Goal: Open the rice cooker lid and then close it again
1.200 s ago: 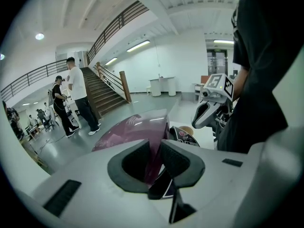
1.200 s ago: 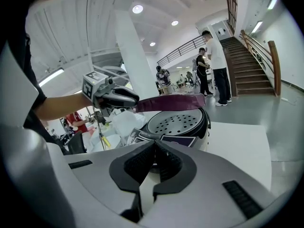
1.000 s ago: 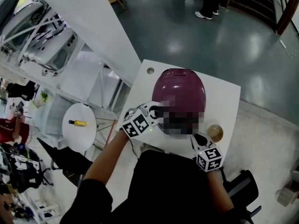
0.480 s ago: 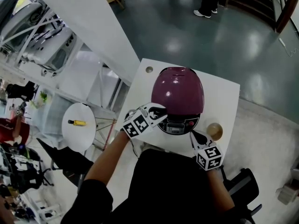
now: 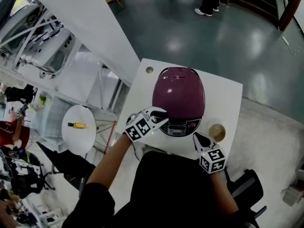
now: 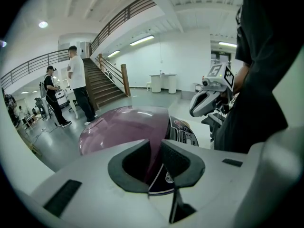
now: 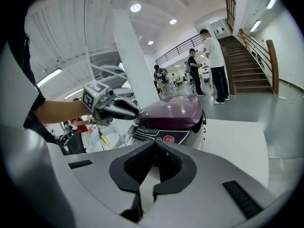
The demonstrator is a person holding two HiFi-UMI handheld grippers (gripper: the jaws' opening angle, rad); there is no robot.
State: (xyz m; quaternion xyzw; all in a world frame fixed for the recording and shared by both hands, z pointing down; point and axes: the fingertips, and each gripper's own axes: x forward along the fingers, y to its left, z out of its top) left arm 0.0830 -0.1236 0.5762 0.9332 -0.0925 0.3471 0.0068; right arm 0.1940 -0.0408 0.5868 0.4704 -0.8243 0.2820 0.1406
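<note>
The rice cooker (image 5: 178, 99) is seen standing in the middle of the white surface (image 5: 227, 96), its purple lid (image 5: 177, 90) shut down and its control panel (image 5: 179, 126) turned toward the person. The left hand-held gripper (image 5: 163, 114) is held at the lid's front-left edge; its jaws are parted by a narrow gap, through which the lid is seen, and nothing is clamped between them. Whether its tips touch the lid cannot be told. The right hand-held gripper (image 5: 196, 136) is held just off the cooker's front-right corner, jaws fully together and empty. A small round brown bowl (image 5: 217, 132) is set on the surface just beside it.
</note>
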